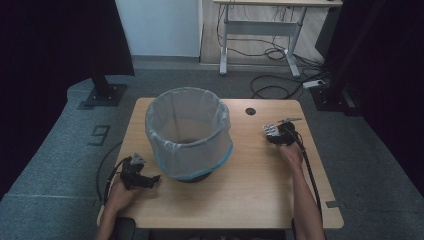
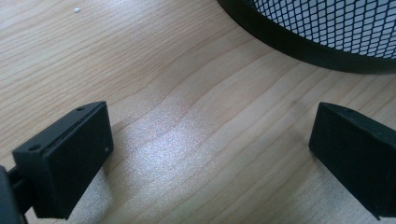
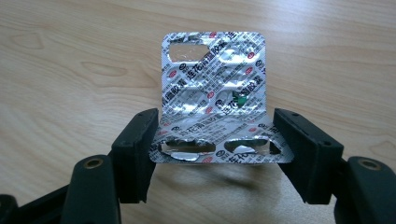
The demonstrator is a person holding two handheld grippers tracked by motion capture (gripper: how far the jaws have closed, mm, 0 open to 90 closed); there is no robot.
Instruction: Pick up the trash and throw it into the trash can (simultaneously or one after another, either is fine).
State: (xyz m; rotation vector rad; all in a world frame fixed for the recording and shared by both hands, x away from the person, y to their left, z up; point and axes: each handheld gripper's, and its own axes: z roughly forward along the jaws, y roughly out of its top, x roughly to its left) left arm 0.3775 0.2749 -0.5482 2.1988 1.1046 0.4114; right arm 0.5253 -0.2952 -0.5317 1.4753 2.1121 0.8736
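Near the table's [image 1: 250,190] right edge our right gripper [image 3: 219,140] clamps the spent blister pack [image 3: 214,88], pickup done, while dropping it into the lined bin [image 1: 189,132] remains; left gripper [image 2: 210,154] rests released.

The high view is dim and soft, its upper left and right corners near black. On the bench [image 2: 177,140] a pale sheen sits mid-frame in the left gripper view. The blister pack [image 3: 214,88] glints sharply; the near claws blur slightly.
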